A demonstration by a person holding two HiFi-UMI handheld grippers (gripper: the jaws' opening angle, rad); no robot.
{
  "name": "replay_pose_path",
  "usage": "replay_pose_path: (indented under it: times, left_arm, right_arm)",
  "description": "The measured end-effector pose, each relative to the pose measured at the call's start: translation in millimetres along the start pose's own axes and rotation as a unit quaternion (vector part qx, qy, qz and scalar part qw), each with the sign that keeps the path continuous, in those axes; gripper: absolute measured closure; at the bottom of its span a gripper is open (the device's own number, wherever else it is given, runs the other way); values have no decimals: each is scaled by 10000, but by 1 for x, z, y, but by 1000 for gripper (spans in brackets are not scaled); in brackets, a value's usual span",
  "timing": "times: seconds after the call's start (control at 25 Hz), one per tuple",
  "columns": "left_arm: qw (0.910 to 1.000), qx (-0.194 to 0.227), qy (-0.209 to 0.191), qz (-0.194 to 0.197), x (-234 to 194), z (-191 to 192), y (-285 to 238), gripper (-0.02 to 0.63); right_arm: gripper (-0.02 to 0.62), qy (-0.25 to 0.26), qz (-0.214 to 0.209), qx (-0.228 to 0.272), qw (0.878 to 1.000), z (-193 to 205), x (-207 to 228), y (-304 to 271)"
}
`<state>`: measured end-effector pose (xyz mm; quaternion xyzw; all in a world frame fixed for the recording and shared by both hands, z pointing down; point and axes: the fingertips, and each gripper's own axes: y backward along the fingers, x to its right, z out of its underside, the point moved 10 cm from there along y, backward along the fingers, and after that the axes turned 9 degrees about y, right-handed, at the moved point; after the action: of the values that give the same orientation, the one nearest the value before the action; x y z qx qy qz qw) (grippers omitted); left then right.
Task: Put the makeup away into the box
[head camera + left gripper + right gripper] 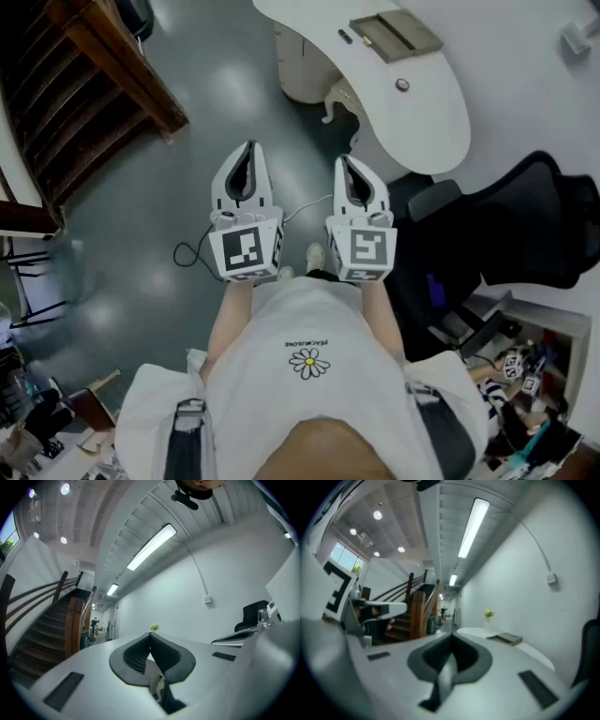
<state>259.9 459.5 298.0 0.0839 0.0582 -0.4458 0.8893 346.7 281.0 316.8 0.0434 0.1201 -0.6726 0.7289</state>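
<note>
Both tongs are closed on nothing: the left gripper (248, 150) and the right gripper (346, 162) have their jaws pressed together, held side by side and roughly level in front of the person's white shirt (309, 347). At about 1 o'clock from them stands a curved white table (441, 122) bearing a flat grey-brown box (396, 35). No makeup can be made out. A black chair (525, 225) sits at 3 o'clock and a wooden staircase (84, 84) at 10 o'clock.

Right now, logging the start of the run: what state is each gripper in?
Left gripper: closed, holding nothing.
Right gripper: closed, holding nothing.
</note>
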Motion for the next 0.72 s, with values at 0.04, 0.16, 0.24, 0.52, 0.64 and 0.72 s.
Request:
replay_pose_path:
  times: [0.04,0.16,0.24,0.52,0.64,0.72]
  left_arm:
    - [10000,6,-5,6,0,0,-1,586]
    - [10000,23,-14,0,-1,0,-6,586]
    - [10000,9,-11,-31,0,0,-8,586]
    - [9999,-62,-41,75,11,4,-16,586]
    - [9999,-95,-66,86,15,8,-22,586]
    - [9999,-134,-85,41,16,12,-29,586]
  right_arm:
    - [566,-2,9,7,10000,0,1,-1]
    - [566,1,7,21,10000,1,3,-4]
    - [566,-9,-13,10,10000,3,4,-5]
    - [566,-114,-35,-5,9999,7,14,-6]
    - [566,-267,-85,82,9996,11,21,-7]
    - [566,-360,-114,105,9992,14,26,-9]
